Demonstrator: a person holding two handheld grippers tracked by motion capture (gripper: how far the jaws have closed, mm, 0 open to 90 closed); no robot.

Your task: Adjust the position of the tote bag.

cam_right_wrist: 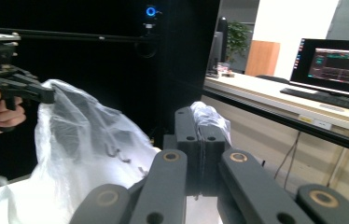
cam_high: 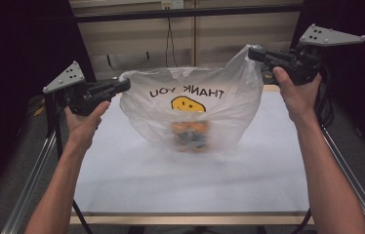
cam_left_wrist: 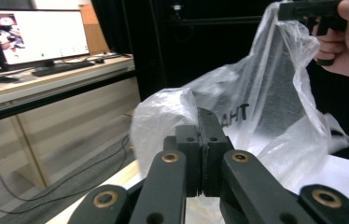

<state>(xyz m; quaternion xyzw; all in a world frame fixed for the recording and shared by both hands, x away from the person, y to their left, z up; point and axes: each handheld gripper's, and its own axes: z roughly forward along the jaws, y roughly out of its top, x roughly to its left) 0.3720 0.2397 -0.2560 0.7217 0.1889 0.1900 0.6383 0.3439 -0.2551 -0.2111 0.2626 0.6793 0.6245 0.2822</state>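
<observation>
Plastic bag (cam_high: 192,109) hangs betw. both tools, bottom resting on the white table (cam_high: 136,180): left gripper (cam_high: 124,84) pinched tight on one handle, right gripper (cam_high: 253,52) clamped on the other, held higher. Orange item (cam_high: 189,134) inside is blurred thru the film, can't ID it. Bag is thin, crinkly, translucent, w/ "THANK YOU" print reading mirrored plus a yellow smiley.

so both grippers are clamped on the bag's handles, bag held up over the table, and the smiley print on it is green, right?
Not green: the smiley printed on the plastic bag is yellow, as the high view shows. The rest holds: the left gripper and the right gripper are each shut on a handle, holding the bag up over the table.
</observation>
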